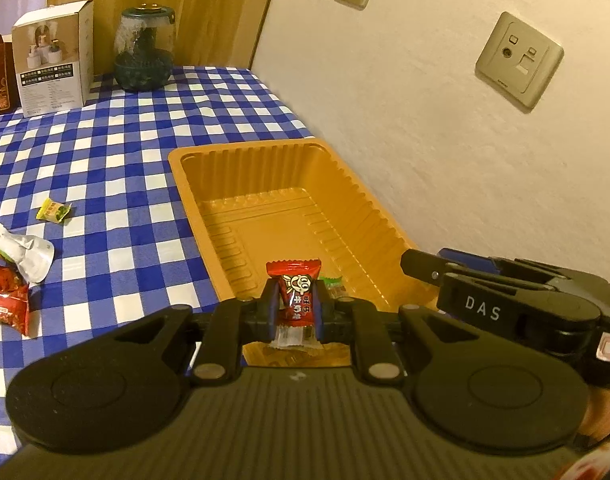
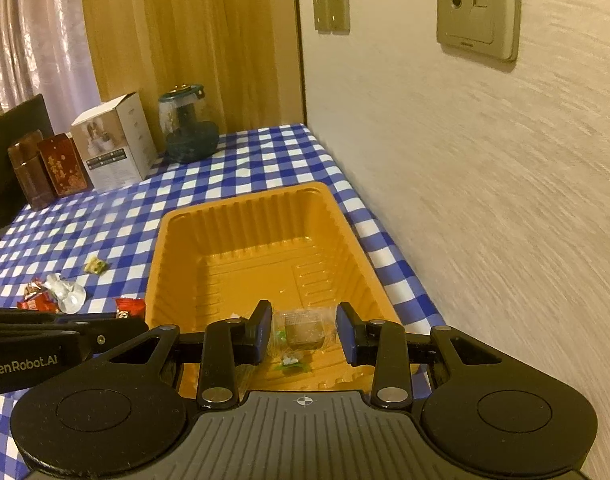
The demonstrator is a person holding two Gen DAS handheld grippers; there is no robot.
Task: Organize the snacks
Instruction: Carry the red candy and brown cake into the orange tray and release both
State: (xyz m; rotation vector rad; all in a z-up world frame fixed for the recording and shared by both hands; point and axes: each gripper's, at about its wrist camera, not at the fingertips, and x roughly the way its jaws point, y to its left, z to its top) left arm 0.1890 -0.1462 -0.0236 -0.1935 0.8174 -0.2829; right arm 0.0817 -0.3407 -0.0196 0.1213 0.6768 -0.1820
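1. The left tool is clamped on a red wrapped candy, held upright with its long axis running 12 to 6 o'clock.
2. The orange tray lies straight ahead at 12 o'clock, its near end below the candy; release looks close.
3. The right tool, at 3 o'clock, has jaws apart around a clear-wrapped sweet; whether it grips is unclear.
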